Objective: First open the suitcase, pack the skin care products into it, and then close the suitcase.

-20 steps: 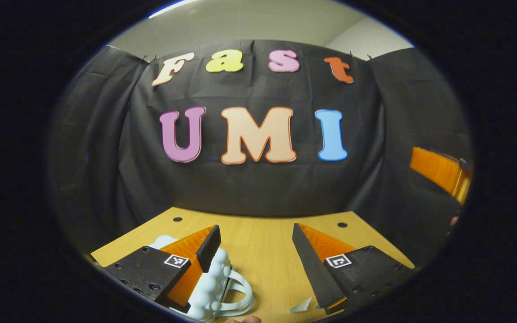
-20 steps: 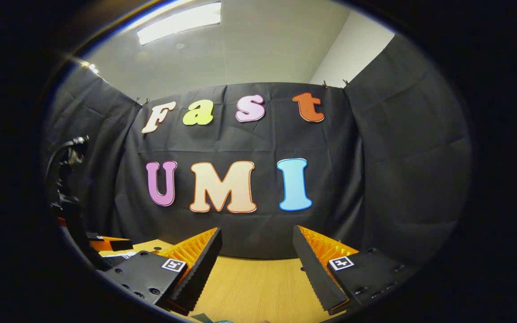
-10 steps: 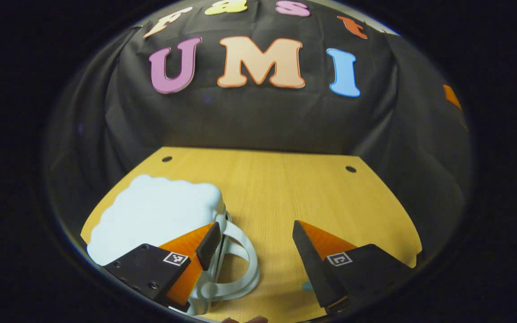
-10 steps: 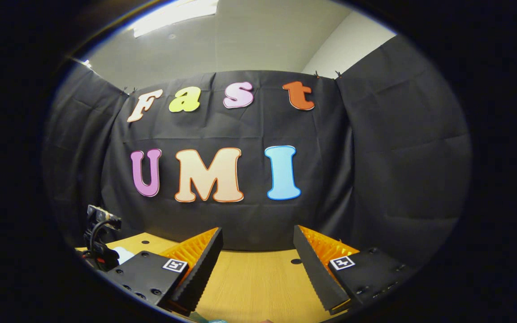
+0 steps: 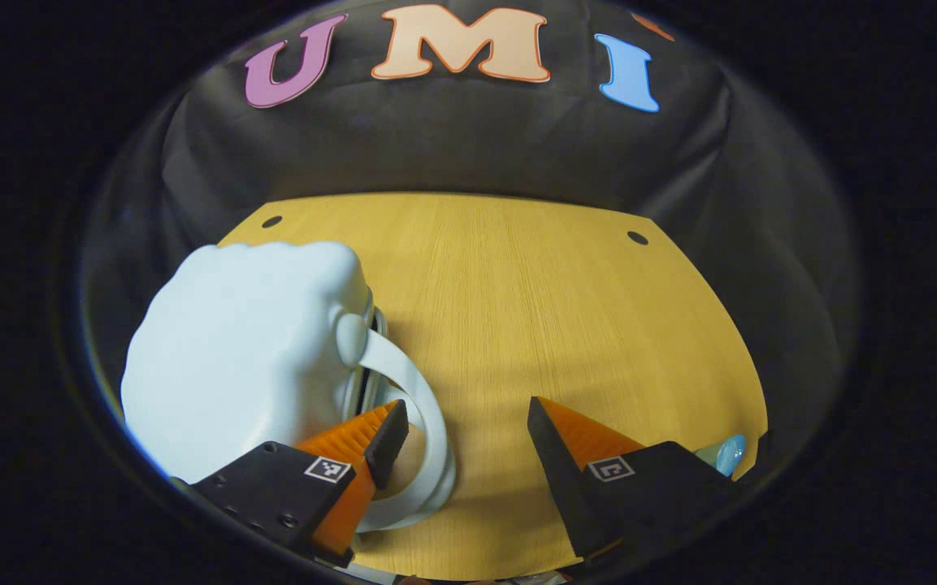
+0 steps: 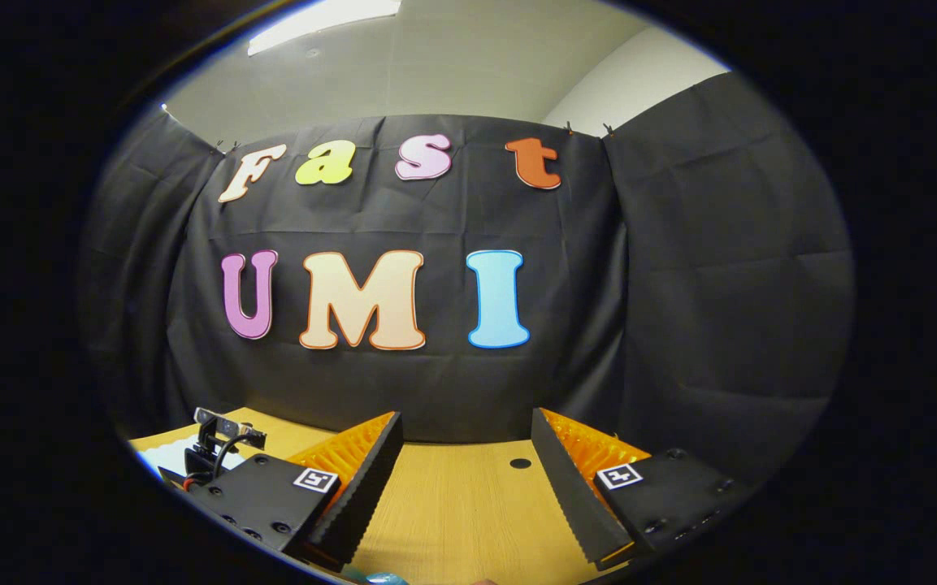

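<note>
Evidently step one was in hand: suitcase lay closed on table, pale, puffy, loop handle toward you. Your left hand-held gripper hovered jaws spread, one finger over handle loop, nothing pinched. Your right hand-held gripper was likewise spread, empty, aimed level at booth wall. Next move, by my judgement: find case's opening edge and lift lid. Left gripper view gave case plus bluish item at table's near-right edge, possibly skin care product. Right gripper view gave your other gripper's rear rig.
</note>
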{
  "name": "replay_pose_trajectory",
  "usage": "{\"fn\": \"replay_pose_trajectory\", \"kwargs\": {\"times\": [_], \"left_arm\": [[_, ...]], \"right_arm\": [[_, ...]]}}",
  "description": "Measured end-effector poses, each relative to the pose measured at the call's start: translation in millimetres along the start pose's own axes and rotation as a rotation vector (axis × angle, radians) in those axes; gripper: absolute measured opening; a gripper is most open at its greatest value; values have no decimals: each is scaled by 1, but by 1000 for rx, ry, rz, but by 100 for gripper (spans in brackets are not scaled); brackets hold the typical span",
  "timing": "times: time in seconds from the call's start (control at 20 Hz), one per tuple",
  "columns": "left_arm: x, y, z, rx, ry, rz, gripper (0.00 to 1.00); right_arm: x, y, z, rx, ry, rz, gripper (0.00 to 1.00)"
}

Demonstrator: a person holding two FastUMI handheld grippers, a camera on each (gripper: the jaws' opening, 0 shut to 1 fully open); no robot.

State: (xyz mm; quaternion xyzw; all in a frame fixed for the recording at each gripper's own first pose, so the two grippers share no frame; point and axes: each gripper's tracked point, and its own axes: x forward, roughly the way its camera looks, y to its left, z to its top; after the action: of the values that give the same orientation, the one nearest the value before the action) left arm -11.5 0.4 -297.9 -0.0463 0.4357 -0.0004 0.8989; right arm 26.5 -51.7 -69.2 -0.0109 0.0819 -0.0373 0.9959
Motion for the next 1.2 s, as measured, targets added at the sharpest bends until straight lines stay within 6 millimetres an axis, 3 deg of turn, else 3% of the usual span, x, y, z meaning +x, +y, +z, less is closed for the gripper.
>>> {"fn": "replay_pose_trajectory", "kwargs": {"times": [0.25, 0.35, 0.45, 0.55, 0.7, 0.85, 1.2], "left_arm": [[13, -4, -13, -39, 65, -42, 88], [15, -1, -17, -24, 91, -39, 76], [15, 20, -15, 5, 87, 34, 44], [13, 15, -15, -18, 101, 3, 10], [0, 13, -4, -3, 100, -54, 3], [-27, 13, 18, 51, 44, -58, 2], [-94, 55, 76, 49, -55, -70, 1]], "right_arm": [[-1, -14, -12, 10, 37, -31, 99], [-2, -16, -14, 19, 42, -34, 99], [-2, -17, -13, 14, 35, -34, 99], [-4, -16, -11, 10, 23, -30, 99], [-5, -10, -9, 11, 8, -13, 99], [-4, -1, -9, 6, -3, 14, 100], [5, 29, 1, 14, -33, 65, 99]]}}
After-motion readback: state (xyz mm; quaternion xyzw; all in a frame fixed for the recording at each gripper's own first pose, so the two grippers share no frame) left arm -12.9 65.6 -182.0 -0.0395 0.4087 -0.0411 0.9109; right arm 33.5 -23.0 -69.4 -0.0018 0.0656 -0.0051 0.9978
